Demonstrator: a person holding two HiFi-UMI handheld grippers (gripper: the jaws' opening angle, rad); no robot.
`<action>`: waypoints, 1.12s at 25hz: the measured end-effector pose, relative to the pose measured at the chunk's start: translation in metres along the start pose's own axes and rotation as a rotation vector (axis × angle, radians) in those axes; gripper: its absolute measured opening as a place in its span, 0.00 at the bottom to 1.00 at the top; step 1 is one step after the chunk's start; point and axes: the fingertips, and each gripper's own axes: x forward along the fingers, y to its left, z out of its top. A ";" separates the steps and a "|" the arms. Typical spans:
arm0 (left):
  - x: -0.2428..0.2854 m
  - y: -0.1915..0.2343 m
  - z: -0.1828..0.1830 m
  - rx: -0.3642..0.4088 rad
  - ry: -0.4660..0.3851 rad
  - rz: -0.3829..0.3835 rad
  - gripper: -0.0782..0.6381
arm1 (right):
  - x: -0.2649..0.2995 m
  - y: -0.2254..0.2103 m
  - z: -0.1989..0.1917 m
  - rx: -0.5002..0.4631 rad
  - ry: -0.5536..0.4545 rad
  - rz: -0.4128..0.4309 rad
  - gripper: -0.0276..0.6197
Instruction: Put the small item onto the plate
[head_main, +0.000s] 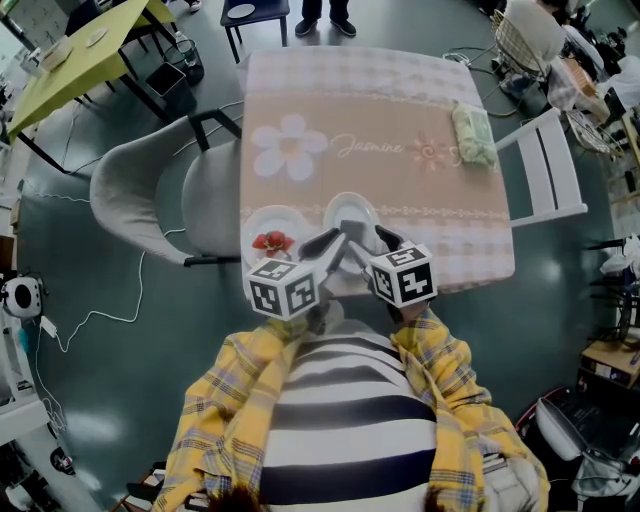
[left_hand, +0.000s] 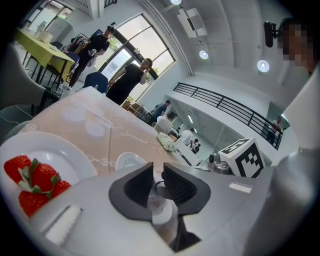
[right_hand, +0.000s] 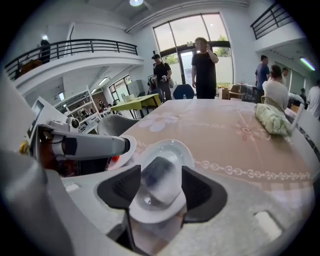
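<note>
The small item (right_hand: 158, 176), a clear greyish block, lies in the middle of the small white plate (right_hand: 167, 146) near the table's front edge. My right gripper (right_hand: 161, 172) is open, one jaw on each side of the item and neither pad pressing it. In the head view the item (head_main: 353, 232) sits on that plate (head_main: 352, 199) between both grippers. My left gripper (left_hand: 157, 168) has its jaws close together with a pale rim-like piece in the narrow gap. Seen from the right gripper view, the left gripper (right_hand: 125, 145) meets the plate's left rim.
A second white plate (head_main: 251, 226) with strawberries (head_main: 272, 242) stands just left of the small plate. A green pouch (head_main: 472, 133) lies at the table's far right. A grey chair (head_main: 150, 190) stands left of the table, a white chair (head_main: 548, 170) right. People stand beyond the far end.
</note>
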 end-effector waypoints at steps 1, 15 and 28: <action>0.000 0.000 0.000 0.000 0.000 -0.002 0.18 | -0.001 0.000 -0.001 -0.004 0.003 -0.003 0.42; -0.008 -0.006 -0.002 0.012 -0.010 -0.008 0.18 | -0.016 0.006 0.004 0.022 -0.072 -0.013 0.24; -0.030 -0.012 -0.016 0.018 -0.007 -0.019 0.16 | -0.033 0.025 -0.012 0.045 -0.110 -0.034 0.04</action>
